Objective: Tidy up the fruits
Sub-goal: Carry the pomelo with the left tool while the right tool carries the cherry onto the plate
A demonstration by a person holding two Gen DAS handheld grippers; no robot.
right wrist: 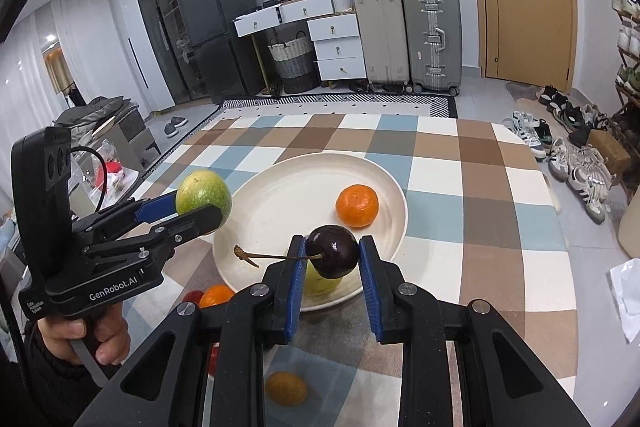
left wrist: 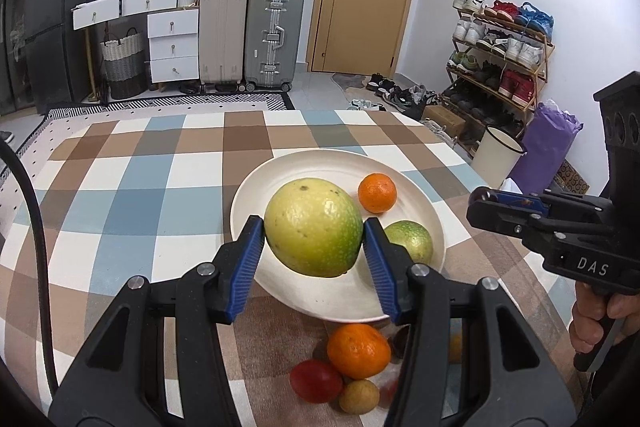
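1. Left gripper (left wrist: 314, 239) is clamped on a large round yellow-green citrus fruit (left wrist: 313, 227), carried above the near half of the round cream plate (left wrist: 256, 187).
2. Right gripper (right wrist: 330, 257) is closed narrow on a dark, glossy cherry with a thin stem (right wrist: 333, 255), also above the plate's near rim.
3. Done so far, judging by the layout: a small orange mandarin (left wrist: 377, 193) rests on the plate ahead of the left gripper, and a smaller green-yellow fruit (left wrist: 414, 239) lies just right of its right pad.
4. Left to do: a second orange mandarin (left wrist: 359, 351), a red round fruit (left wrist: 316, 381) and a small tan round fruit (left wrist: 359, 397) sit on the checked table (left wrist: 120, 187) below the left gripper, outside the plate. Another yellowish fruit there is blurred.
5. Room: the plate's far and left parts are bare. The table edge lies well beyond the plate.
6. Risk, my judgement: both grippers converge on one plate, so a clash is possible.
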